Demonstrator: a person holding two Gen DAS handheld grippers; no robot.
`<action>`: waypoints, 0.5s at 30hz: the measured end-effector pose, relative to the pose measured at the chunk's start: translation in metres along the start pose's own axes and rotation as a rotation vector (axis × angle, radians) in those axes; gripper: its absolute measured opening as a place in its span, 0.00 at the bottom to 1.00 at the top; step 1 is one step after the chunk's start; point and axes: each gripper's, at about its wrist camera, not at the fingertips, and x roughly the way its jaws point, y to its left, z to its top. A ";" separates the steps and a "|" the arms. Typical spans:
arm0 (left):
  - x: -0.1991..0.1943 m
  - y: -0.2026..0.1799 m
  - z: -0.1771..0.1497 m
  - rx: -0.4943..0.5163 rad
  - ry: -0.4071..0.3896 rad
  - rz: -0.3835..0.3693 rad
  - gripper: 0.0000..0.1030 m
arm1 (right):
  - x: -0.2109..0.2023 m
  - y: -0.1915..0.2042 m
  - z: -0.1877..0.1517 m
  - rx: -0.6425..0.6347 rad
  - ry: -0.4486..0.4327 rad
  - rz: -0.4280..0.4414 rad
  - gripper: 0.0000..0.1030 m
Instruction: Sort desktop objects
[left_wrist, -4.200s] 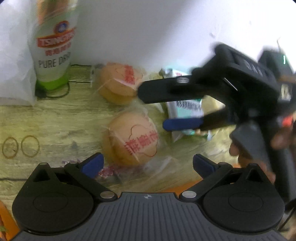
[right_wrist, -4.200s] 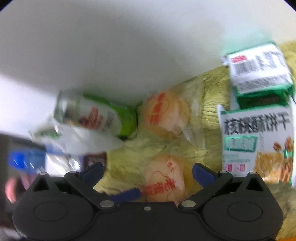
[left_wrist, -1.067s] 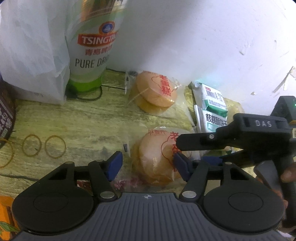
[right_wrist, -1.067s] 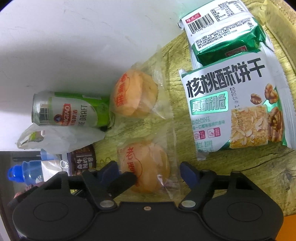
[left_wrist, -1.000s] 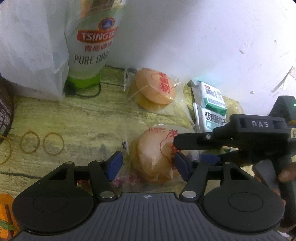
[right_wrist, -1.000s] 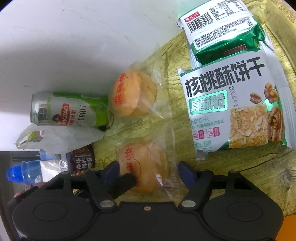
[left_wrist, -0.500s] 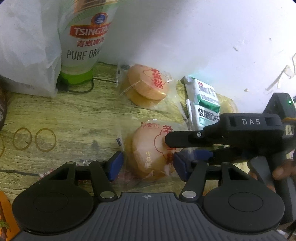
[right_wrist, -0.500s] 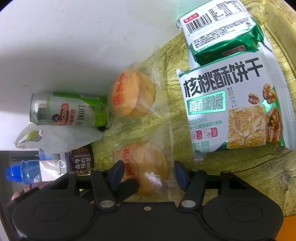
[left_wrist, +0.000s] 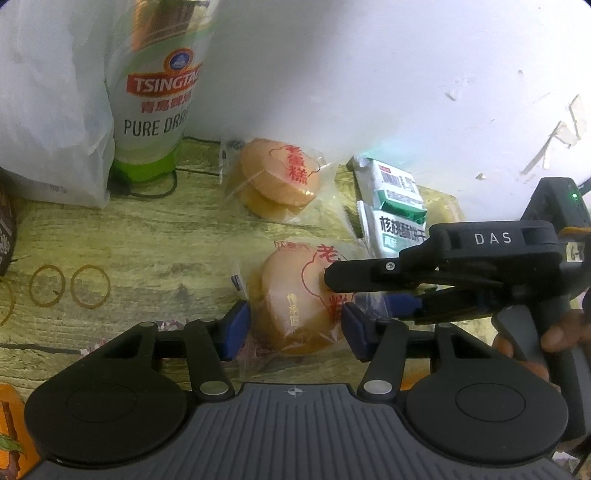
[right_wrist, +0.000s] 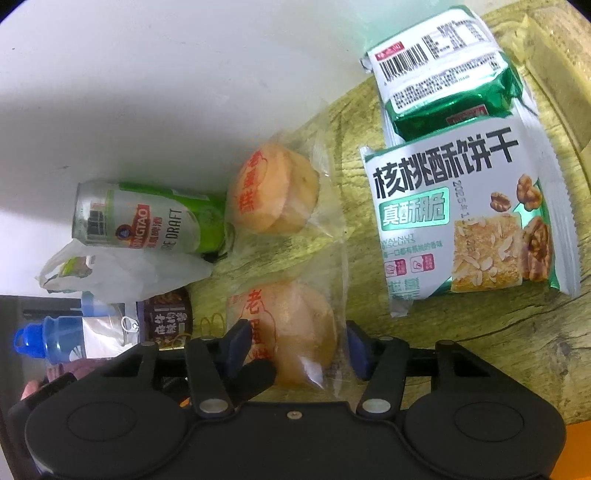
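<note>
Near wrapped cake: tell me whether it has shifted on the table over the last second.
No. The near wrapped cake keeps its place below the far cake and left of the walnut biscuit pack.

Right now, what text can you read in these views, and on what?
"TSINGTAO", "PURE DRAFT": beer can.
"DAS": right gripper, on its body.
"老蛋糕": far wrapped cake.
"核桃酥饼干", "真酥脆", "WALNUT BISCUITS": walnut biscuit packet.
Barcode and fine print on green packet: too small.
</note>
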 end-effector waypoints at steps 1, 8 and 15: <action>-0.001 -0.001 0.000 0.004 -0.003 0.000 0.53 | -0.001 0.001 0.000 -0.002 -0.001 0.000 0.51; -0.011 -0.009 -0.001 0.031 -0.022 0.008 0.52 | -0.009 0.007 -0.004 -0.017 -0.008 0.005 0.51; -0.023 -0.017 -0.006 0.057 -0.044 0.010 0.51 | -0.017 0.014 -0.009 -0.029 -0.022 0.013 0.51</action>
